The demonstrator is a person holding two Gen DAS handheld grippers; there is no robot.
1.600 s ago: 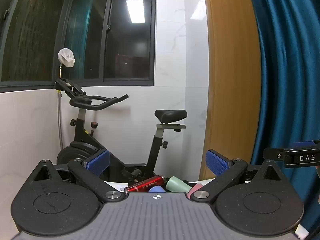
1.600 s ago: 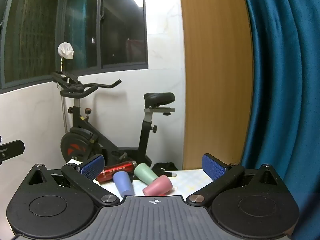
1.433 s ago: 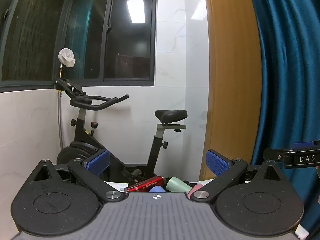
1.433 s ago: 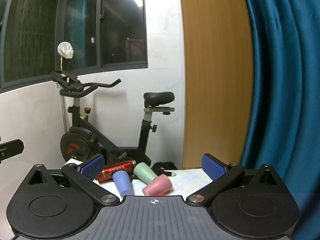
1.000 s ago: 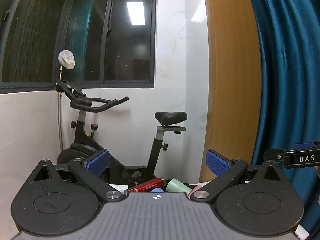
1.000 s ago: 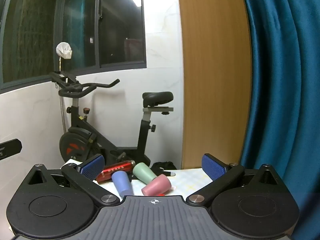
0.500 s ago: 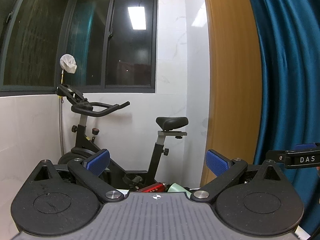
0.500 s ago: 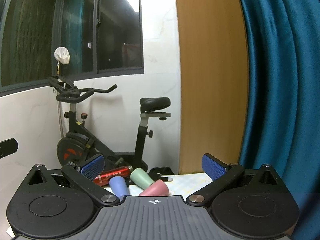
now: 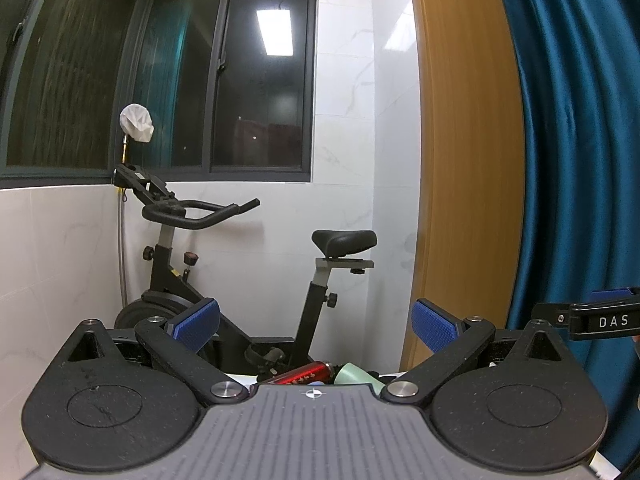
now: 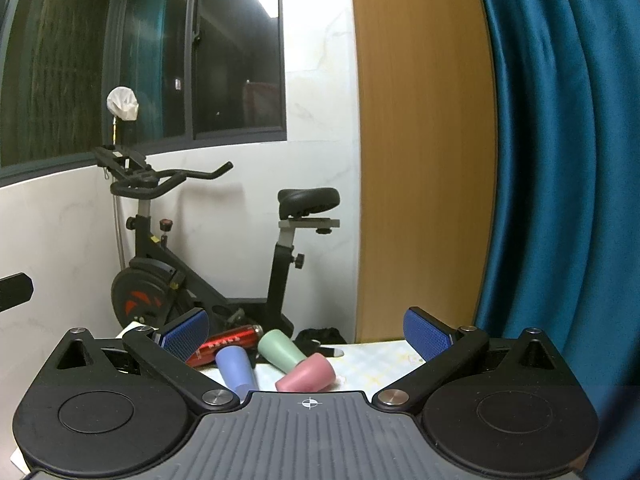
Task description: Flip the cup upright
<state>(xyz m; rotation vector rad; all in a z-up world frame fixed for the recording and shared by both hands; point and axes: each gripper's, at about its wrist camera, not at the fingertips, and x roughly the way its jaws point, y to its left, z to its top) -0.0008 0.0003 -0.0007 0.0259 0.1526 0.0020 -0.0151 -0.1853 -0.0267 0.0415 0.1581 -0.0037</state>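
Nothing of the flip is done as far as the pictures show: three cups, a pink cup (image 10: pixel 307 374), a green cup (image 10: pixel 280 350) and a blue cup (image 10: pixel 237 368), all lie on their sides on the pale tabletop (image 10: pixel 372 360), and none stands upright. Which of them is meant I cannot tell from the task line. A red bottle (image 10: pixel 228 340) lies on its side just behind the blue cup, toward the far left edge of the tabletop, and a dark cloth-like object (image 10: pixel 320 336) sits at the far edge behind the green cup. The right gripper (image 10: pixel 306 330) is spread wide and holds nothing; the cups lie ahead of it and below its fingers, roughly between them in the view, the pink one nearest and close to centre, the blue one nearer the left finger. The left gripper (image 9: pixel 316 324) is also spread wide and empty; from its camera only the red bottle and the green cup (image 9: pixel 354 374) peek over its body, so it seems held low and well back from the cups. An exercise bike (image 10: pixel 208 264) stands beyond the table. All that remains, in my judgement, is the approach, the grasp, the turn and the setting down.
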